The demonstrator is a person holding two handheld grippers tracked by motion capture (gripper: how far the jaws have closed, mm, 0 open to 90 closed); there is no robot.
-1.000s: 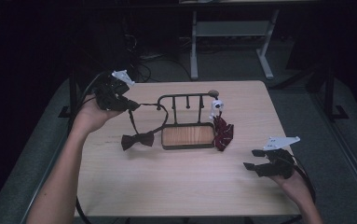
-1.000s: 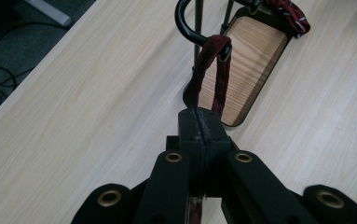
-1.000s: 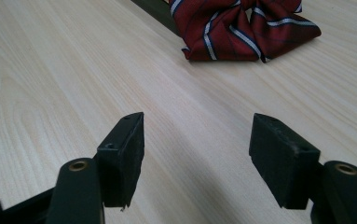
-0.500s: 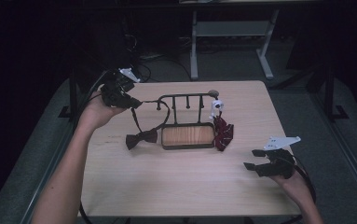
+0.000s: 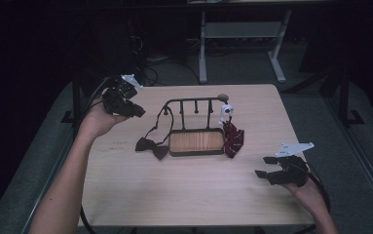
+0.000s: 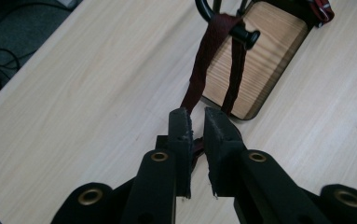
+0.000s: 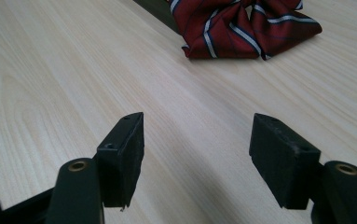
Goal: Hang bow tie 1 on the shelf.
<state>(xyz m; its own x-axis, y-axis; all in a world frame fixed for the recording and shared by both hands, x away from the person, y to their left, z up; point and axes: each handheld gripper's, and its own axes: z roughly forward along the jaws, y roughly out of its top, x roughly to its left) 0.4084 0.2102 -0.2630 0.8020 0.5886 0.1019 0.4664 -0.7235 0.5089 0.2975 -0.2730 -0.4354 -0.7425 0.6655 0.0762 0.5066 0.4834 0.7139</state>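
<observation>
A dark bow tie lies on the table left of a black peg rack with a wooden base. Its strap is looped over the rack's left peg. My left gripper hovers left of the rack. Its jaws have just been opening and stand a narrow gap apart; the strap runs down behind them without being pinched. A red striped bow tie rests against the base's right end. My right gripper stands open on the table at the right, short of the striped tie.
A small white object hangs at the rack's right end. Bare tabletop stretches in front of the rack. Beyond the table's far edge stand a desk frame and cables on a dark floor.
The strap went from stretched in my left gripper to hanging slack from the rack's left peg. The dark bow tie slid toward the base. The left jaws parted slightly; the right hand stayed still.
</observation>
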